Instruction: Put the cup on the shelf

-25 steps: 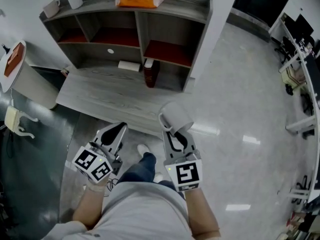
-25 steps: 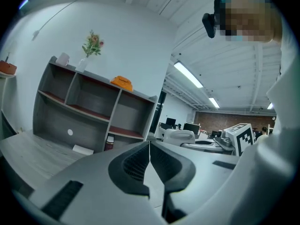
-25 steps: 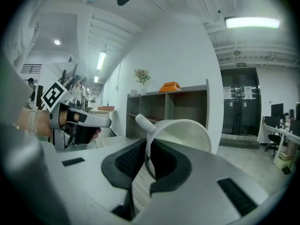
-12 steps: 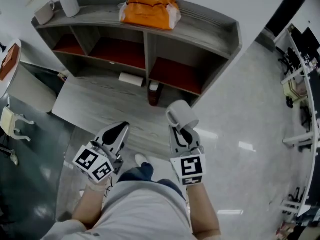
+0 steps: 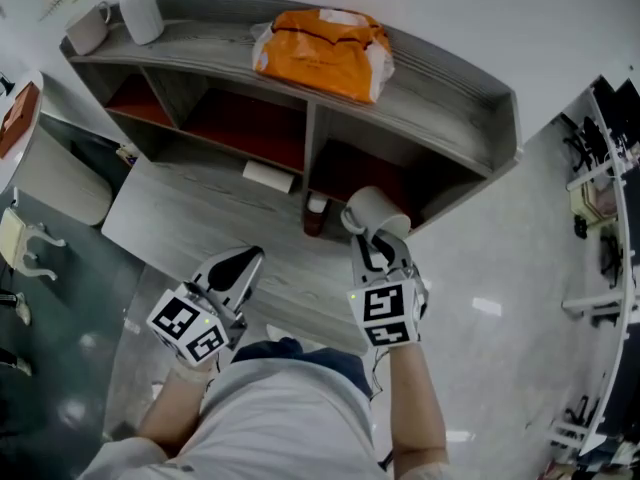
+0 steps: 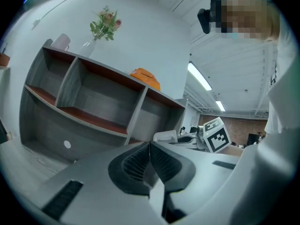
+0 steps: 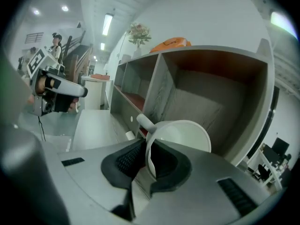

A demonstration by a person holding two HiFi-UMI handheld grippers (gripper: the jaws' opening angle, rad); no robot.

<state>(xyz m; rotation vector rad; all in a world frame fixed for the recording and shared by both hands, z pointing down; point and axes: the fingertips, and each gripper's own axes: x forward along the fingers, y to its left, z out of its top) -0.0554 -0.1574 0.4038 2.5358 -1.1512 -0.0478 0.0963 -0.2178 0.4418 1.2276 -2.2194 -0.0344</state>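
My right gripper (image 5: 373,240) is shut on the rim of a white cup (image 5: 374,211), which lies tilted with its mouth facing up and left. In the right gripper view the cup (image 7: 185,135) hangs just in front of the lower right compartment of the grey shelf unit (image 7: 206,78), its handle (image 7: 144,123) pointing left. The shelf (image 5: 450,93) stands against the white wall. My left gripper (image 5: 240,264) is shut and holds nothing, low at the left above the desk; its pads (image 6: 149,161) touch each other.
An orange bag (image 5: 320,50) lies on the shelf top, with a white mug (image 5: 88,26) and a white vase (image 5: 138,11) at its left end. A dark bottle (image 5: 315,214) and a white roll (image 5: 269,176) sit on the grey desk (image 5: 170,223) under the shelf.
The right gripper has carried the cup forward and up, from over the floor to the mouth of the lower right compartment. The left gripper has kept its place.
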